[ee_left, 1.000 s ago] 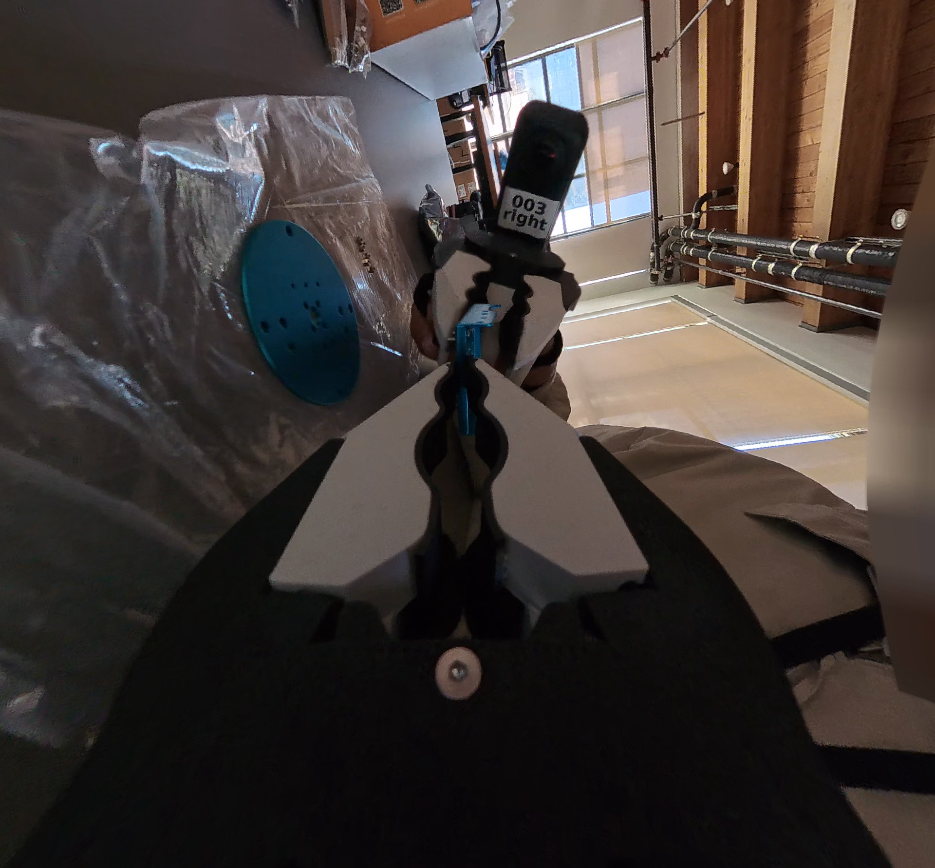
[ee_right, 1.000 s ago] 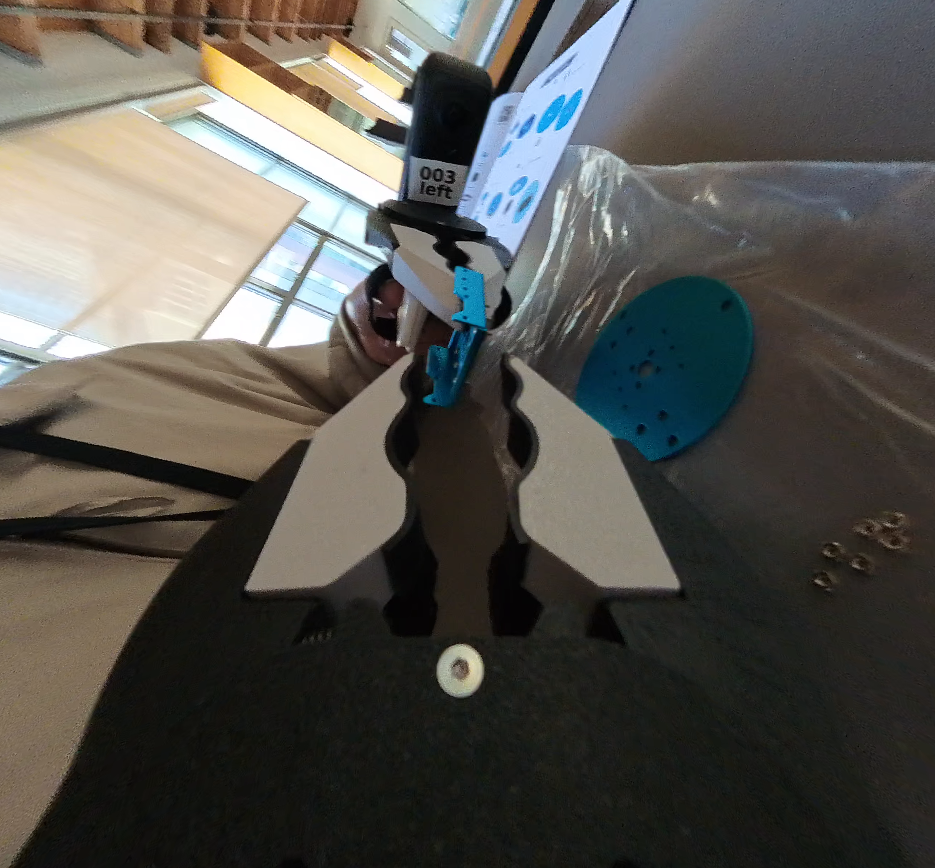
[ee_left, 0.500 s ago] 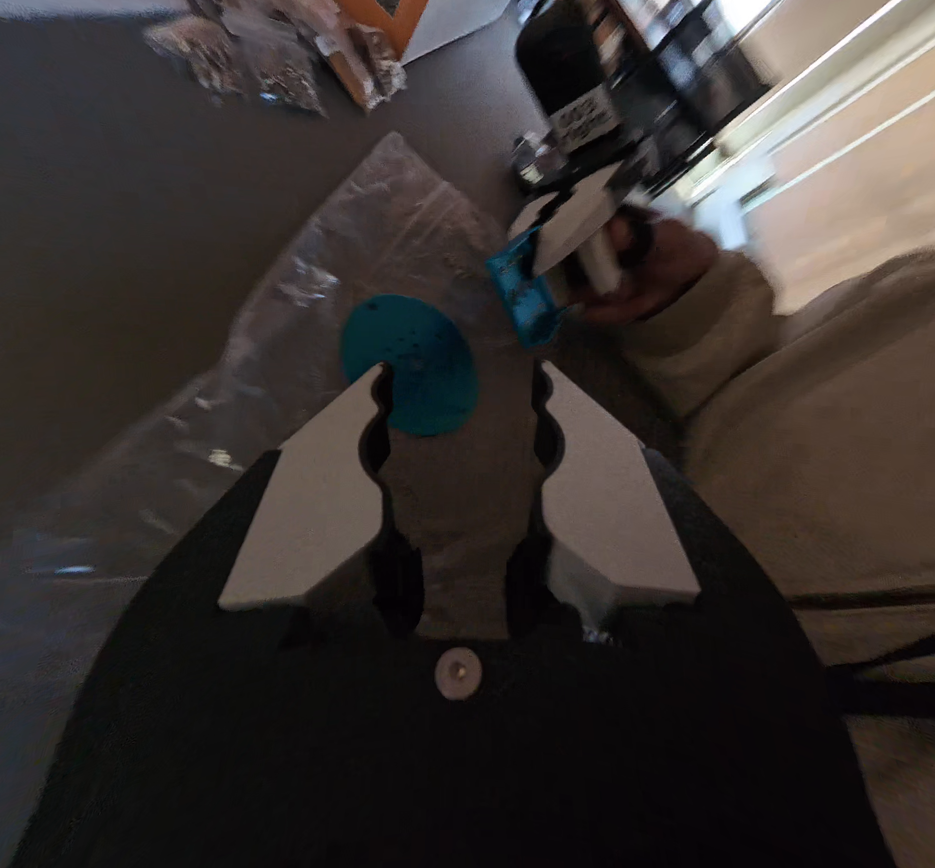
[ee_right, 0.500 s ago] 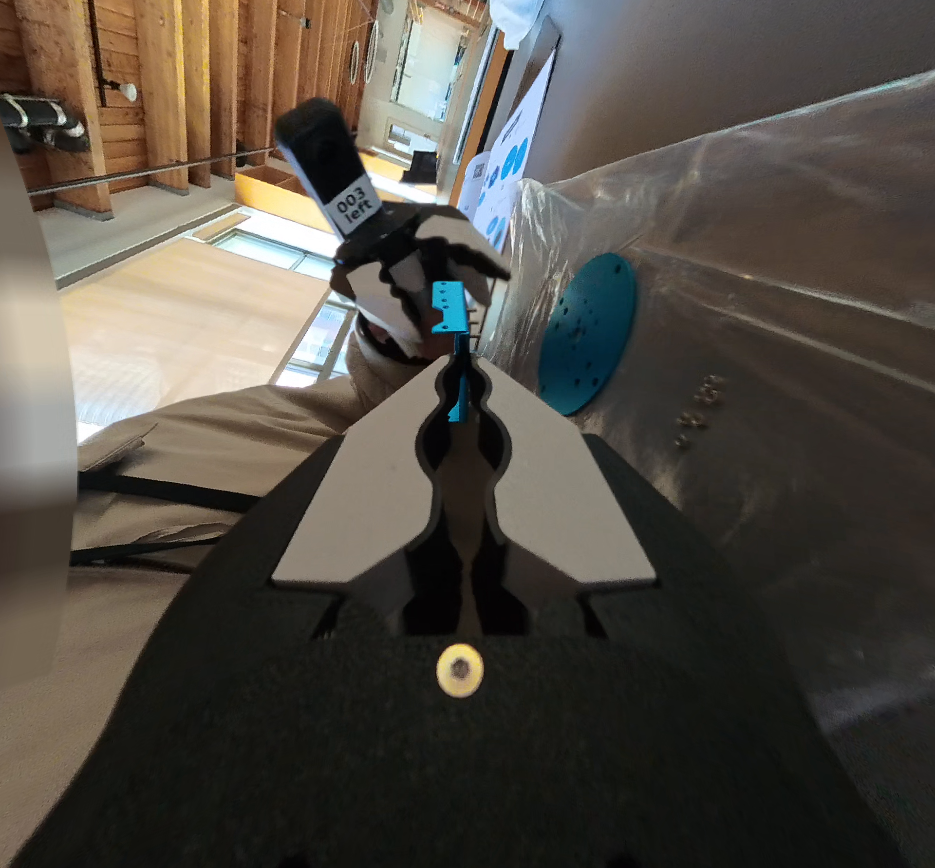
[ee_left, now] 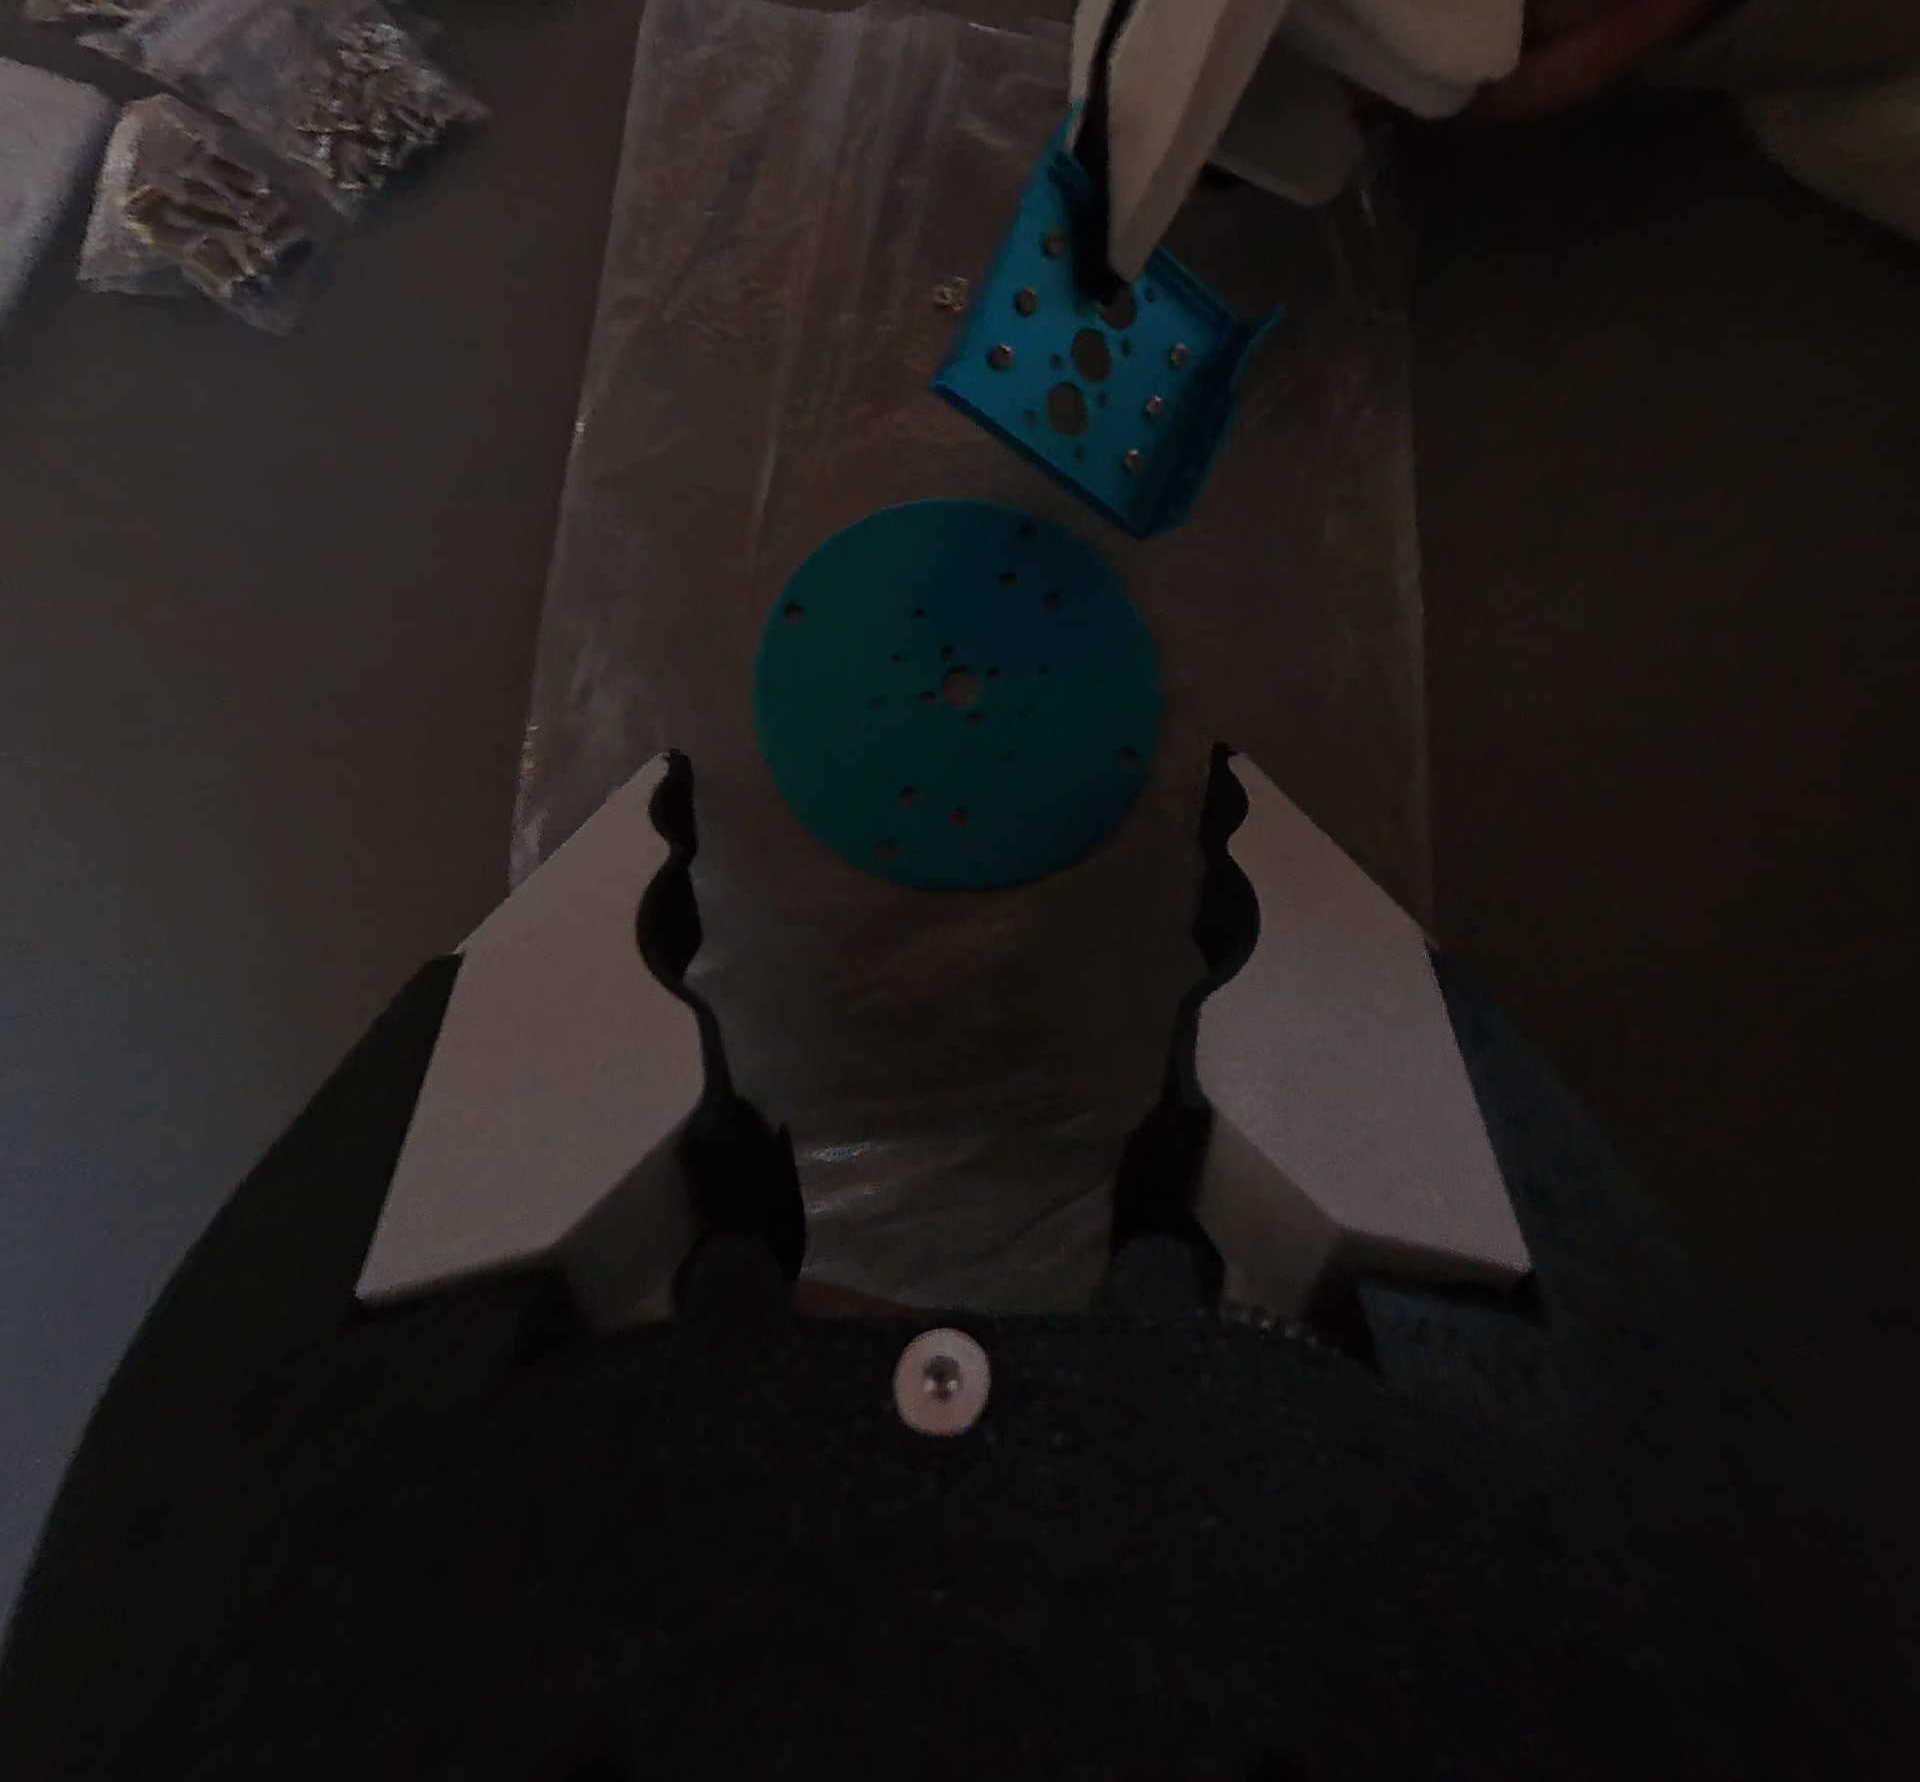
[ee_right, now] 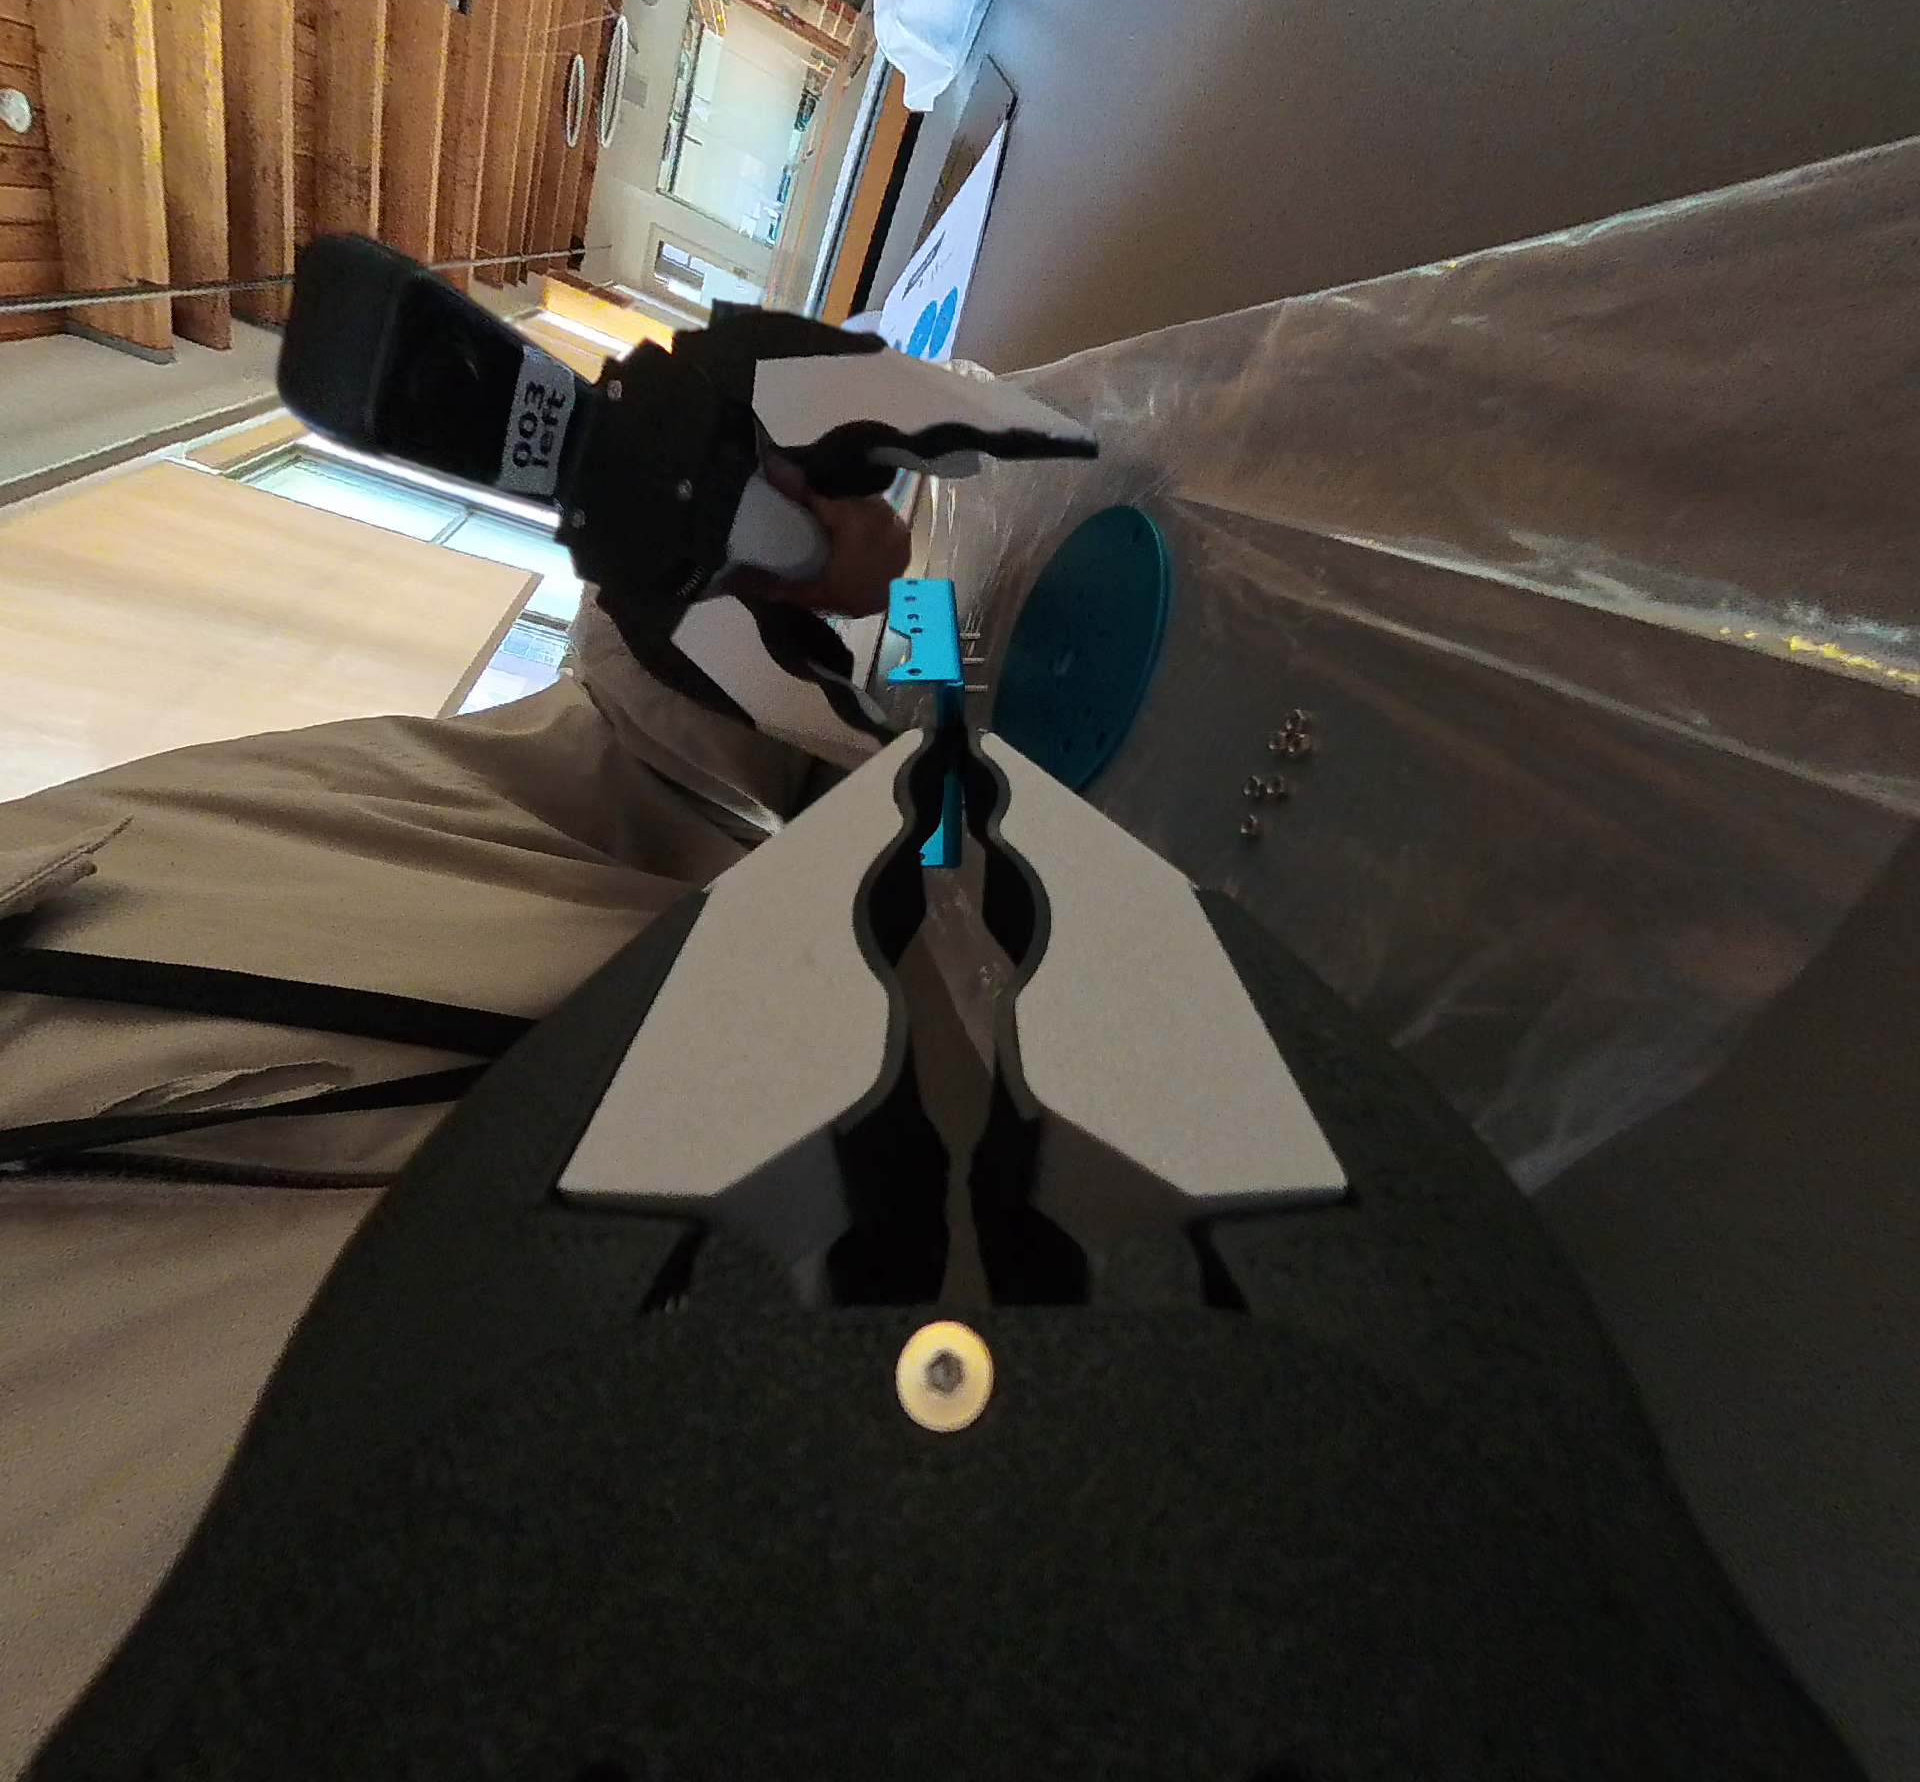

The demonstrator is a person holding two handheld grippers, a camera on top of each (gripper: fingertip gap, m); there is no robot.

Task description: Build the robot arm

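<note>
- bracket [ee_left: 1096,382]: blue, u-shaped, full of holes; my right gripper [ee_right: 943,745] is pinching it by one wall, fingers closed tight on the thin metal, and it is hanging above the plastic sheet [ee_left: 727,382].
- in the left wrist view the bracket is sitting just beyond the disc [ee_left: 956,693], up and to the right of it, with a narrow gap between the two.
- the disc is lying flat on the sheet, teal, round, drilled with small holes.
- my left gripper [ee_left: 945,766] is hovering over the near edge of the disc, jaws spread wide and holding nothing.
- in the right wrist view the left gripper [ee_right: 925,548] is showing farther off, fingers apart, beside the bracket [ee_right: 925,636] but not touching it as far as i am seeing.
- a few small nuts [ee_right: 1273,771] are lying loose on the sheet, near the disc [ee_right: 1081,646].
- bags of hardware [ee_left: 229,101] are lying on the dark table [ee_left: 208,693], off the sheet's far left corner.
- a person's tan sleeve [ee_right: 312,849] is filling the left side of the right wrist view.
</note>
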